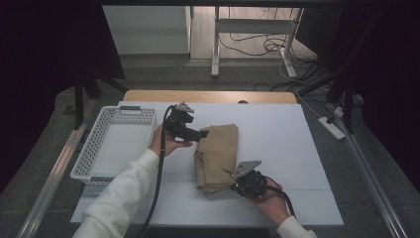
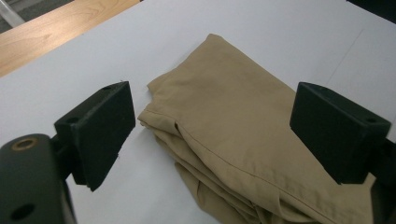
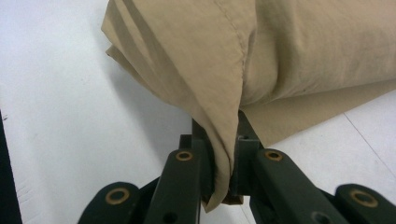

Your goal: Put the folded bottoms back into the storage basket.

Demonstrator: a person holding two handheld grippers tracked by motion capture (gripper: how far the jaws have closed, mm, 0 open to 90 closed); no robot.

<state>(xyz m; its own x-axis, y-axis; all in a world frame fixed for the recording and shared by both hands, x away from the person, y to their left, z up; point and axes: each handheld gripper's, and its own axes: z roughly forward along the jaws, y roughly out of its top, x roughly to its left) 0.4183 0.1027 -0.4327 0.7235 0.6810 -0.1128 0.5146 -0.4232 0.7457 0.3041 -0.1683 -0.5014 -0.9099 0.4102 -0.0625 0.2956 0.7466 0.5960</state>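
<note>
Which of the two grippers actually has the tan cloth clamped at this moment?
The right gripper: its jaws are shut on a fold of the tan cloth. The left gripper has its jaws wide apart over the cloth's far end, not gripping.

Folded tan cloth (image 1: 216, 157) lies on the white table (image 1: 277, 134) beside a basket (image 1: 114, 144).

No legible text, label, brand, number or sign appears in any view. The folded tan garment (image 1: 217, 157), the white basket (image 1: 94, 148) and the white table top (image 1: 292, 144) all present plain, unmarked surfaces.
</note>
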